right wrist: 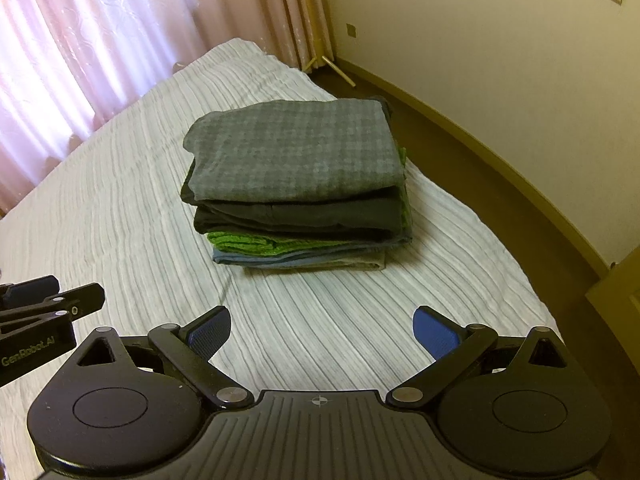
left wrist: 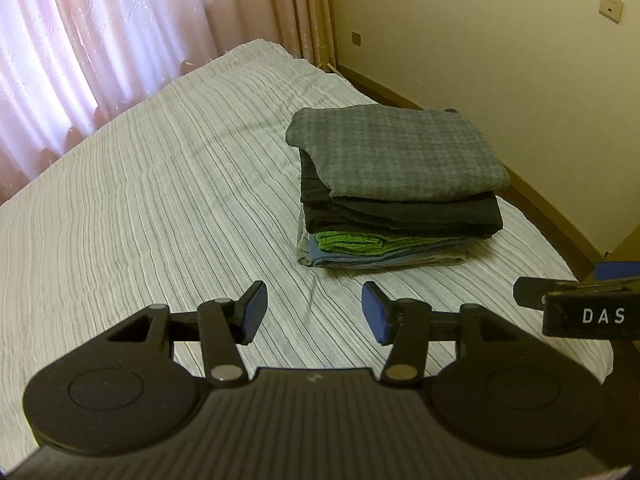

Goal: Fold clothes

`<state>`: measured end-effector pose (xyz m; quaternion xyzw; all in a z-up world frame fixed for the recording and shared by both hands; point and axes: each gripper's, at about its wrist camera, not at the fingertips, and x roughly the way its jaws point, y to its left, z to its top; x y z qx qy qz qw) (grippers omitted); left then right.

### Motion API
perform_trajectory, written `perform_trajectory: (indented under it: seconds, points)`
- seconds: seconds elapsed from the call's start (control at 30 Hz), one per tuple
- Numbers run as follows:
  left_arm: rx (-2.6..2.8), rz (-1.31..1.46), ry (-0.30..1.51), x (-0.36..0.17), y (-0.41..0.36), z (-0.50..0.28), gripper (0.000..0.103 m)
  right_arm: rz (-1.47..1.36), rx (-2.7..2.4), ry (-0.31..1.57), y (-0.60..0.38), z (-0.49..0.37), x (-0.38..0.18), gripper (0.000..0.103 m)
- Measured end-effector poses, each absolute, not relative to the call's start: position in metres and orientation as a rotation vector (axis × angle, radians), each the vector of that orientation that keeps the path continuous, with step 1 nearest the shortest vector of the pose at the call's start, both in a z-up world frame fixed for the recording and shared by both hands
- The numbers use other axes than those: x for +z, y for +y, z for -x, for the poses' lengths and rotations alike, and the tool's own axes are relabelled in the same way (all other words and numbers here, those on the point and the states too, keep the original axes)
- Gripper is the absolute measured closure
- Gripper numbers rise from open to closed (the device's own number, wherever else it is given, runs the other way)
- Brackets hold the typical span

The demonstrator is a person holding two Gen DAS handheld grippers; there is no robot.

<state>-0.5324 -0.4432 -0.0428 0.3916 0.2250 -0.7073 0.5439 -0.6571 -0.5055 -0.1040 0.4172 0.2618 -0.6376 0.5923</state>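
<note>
Grippers, left gripper and right gripper, you are holding agape and empty, folded stack lying dead ahead of both.

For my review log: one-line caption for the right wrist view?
Open right claw over striped bed, facing stack of folded clothes, gray plaid on top.

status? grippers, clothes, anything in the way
Left gripper open, empty. Right gripper open, empty. Clothes stack folded on bed, grey plaid on top. Nothing in between.
</note>
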Motion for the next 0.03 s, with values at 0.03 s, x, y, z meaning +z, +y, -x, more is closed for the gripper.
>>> perform_trajectory:
  seconds: [0.03]
  points:
    - [-1.678,-0.93,0.532,-0.0426,-0.443,0.5325,0.055,-0.972,-1.484,0.609,-0.5055,0.6576,-0.1044,0.003]
